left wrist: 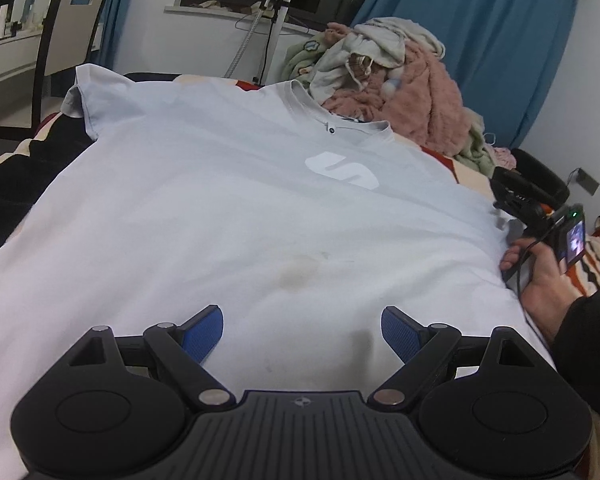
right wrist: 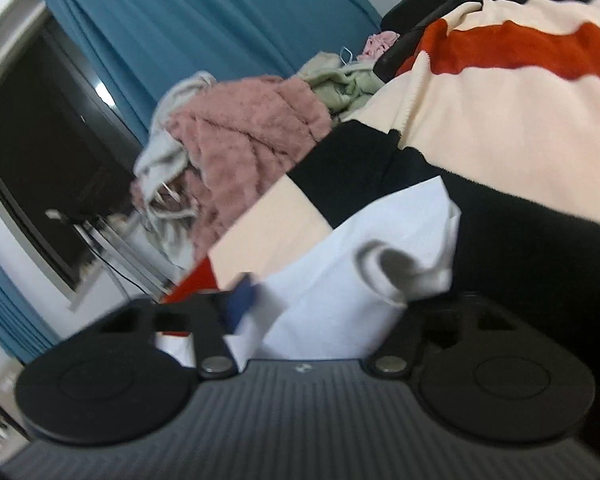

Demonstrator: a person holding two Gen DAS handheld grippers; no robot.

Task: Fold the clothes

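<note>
A pale blue-white T-shirt [left wrist: 228, 208] with a white logo lies spread flat, front up, on the bed, collar at the far end. My left gripper [left wrist: 302, 330] is open and empty, low over the shirt's near hem. My right gripper [left wrist: 516, 208] sits at the shirt's right edge, by the sleeve. In the right wrist view the white sleeve [right wrist: 340, 280] lies bunched between its fingers [right wrist: 242, 298]. The view is blurred and only one blue pad shows, so I cannot tell whether it grips the cloth.
A pile of clothes with a pink fleece [left wrist: 416, 96] and grey and green pieces sits at the bed's far right. A striped blanket [right wrist: 520, 92] in cream, red and black covers the bed. A chair [left wrist: 64, 44] and desk stand at left, blue curtains [left wrist: 480, 40] behind.
</note>
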